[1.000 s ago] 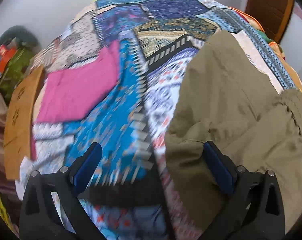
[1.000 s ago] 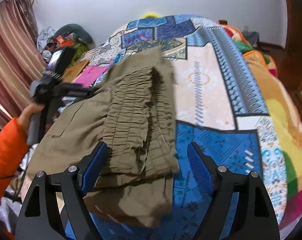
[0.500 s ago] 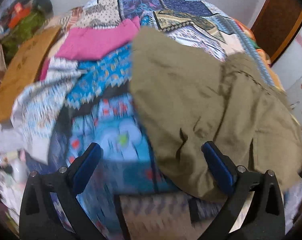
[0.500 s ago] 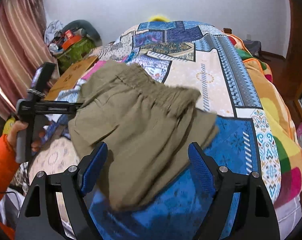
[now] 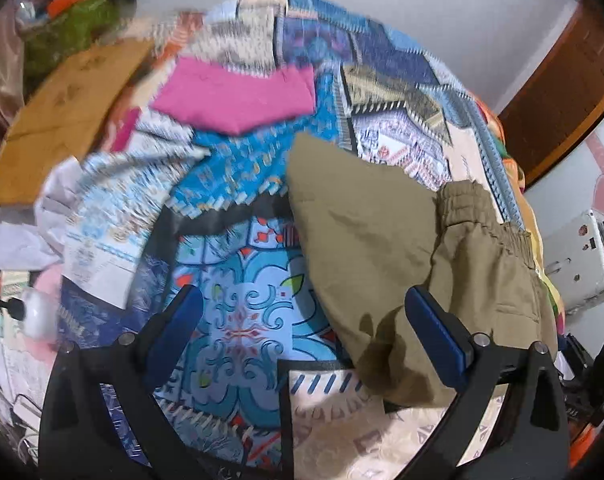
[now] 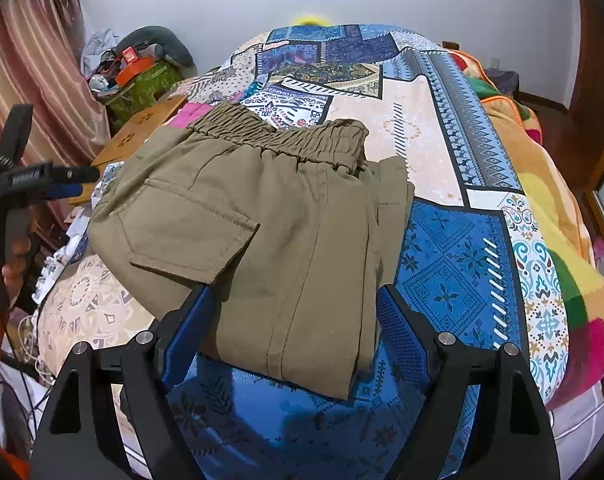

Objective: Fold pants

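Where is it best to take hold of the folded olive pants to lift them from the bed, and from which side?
Probably the stacked fold edge of the pants nearest the right gripper, approached from that near side: the layers lie flat there, and the open jaws already straddle it.

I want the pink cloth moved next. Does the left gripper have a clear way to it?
Probably yes: the left gripper is open and empty, and only bare bedspread lies between it and the pink cloth; the pants sit off to its right.
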